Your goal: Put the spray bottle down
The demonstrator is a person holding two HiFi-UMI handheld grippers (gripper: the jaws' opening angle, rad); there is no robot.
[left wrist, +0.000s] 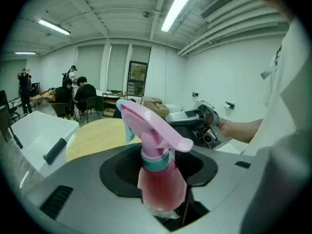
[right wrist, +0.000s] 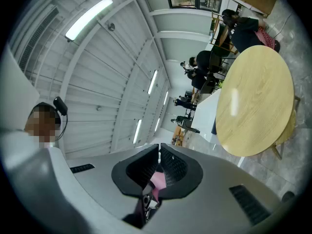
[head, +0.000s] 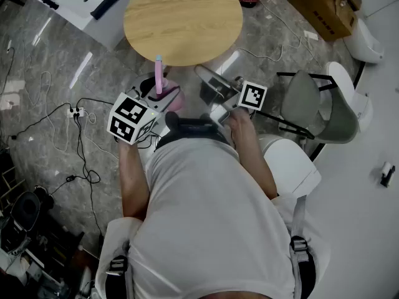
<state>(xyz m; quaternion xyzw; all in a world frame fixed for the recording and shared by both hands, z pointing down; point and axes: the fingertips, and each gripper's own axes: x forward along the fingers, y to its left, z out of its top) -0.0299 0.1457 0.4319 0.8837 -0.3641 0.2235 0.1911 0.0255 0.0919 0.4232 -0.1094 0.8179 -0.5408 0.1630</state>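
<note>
Spray bottle [left wrist: 162, 185] clamped between jaws of left hand-held gripper [left wrist: 160, 167].

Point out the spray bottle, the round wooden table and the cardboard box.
spray bottle [left wrist: 162, 186]: left gripper view, its pink body.
round wooden table [head: 182, 18]: head view, middle of its bare top.
cardboard box [head: 325, 5]: head view, its top face.

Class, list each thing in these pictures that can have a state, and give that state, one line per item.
spray bottle: upright, gripped round its body, not yet set down.
left gripper: shut on the spray bottle.
right gripper: jaws together, with a bit of pink low between them that can't be identified.
round table: top bare.
grey chair: unoccupied.
</note>
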